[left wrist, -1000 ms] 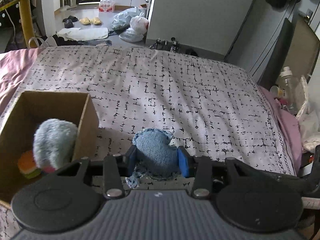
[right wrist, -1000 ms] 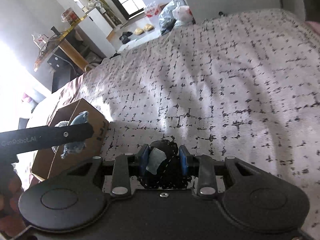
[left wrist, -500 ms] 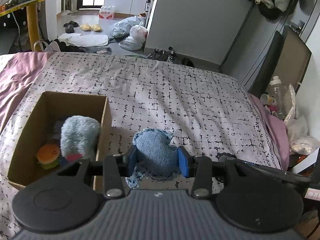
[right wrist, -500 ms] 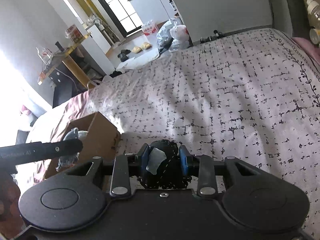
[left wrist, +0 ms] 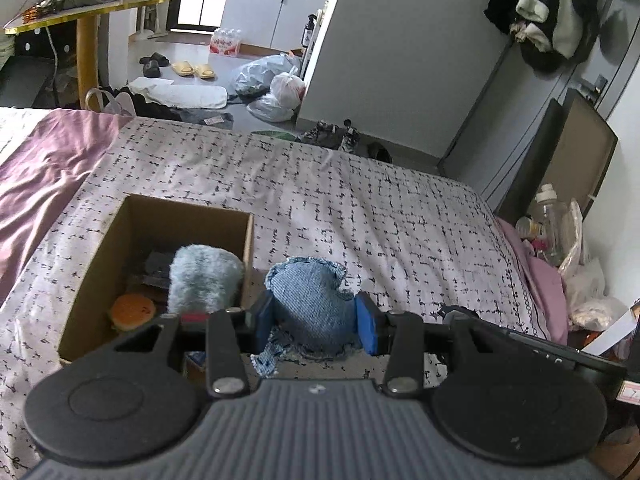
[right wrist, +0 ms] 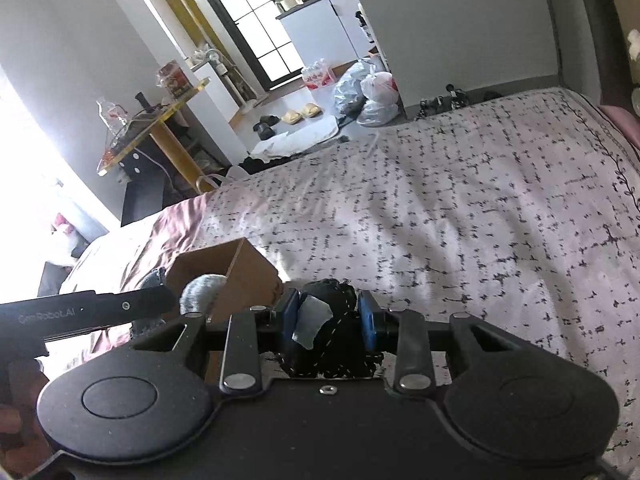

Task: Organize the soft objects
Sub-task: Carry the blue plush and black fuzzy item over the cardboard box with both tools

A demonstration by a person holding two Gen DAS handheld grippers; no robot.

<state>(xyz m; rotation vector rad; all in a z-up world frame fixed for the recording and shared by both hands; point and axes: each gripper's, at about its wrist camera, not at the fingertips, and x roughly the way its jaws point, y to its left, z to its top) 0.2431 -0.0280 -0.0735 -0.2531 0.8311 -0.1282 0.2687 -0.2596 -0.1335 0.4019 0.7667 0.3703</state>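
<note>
Two claws fill my feeds, each clamped on something soft. On the left wrist feed, my left claw (left wrist: 315,322) pinches a blue denim heart cushion (left wrist: 310,304) above the bed (left wrist: 380,216); just to its left sits the cardboard box (left wrist: 248,236), holding a fluffy grey toy (left wrist: 204,278) and an orange burger plush (left wrist: 132,312). On the right wrist feed, my right claw (right wrist: 327,322) grips a black stitched plush (right wrist: 336,332) with a pale patch; the box (right wrist: 248,270) lies left of it, with the left claw's black bar (right wrist: 92,312) across that side.
</note>
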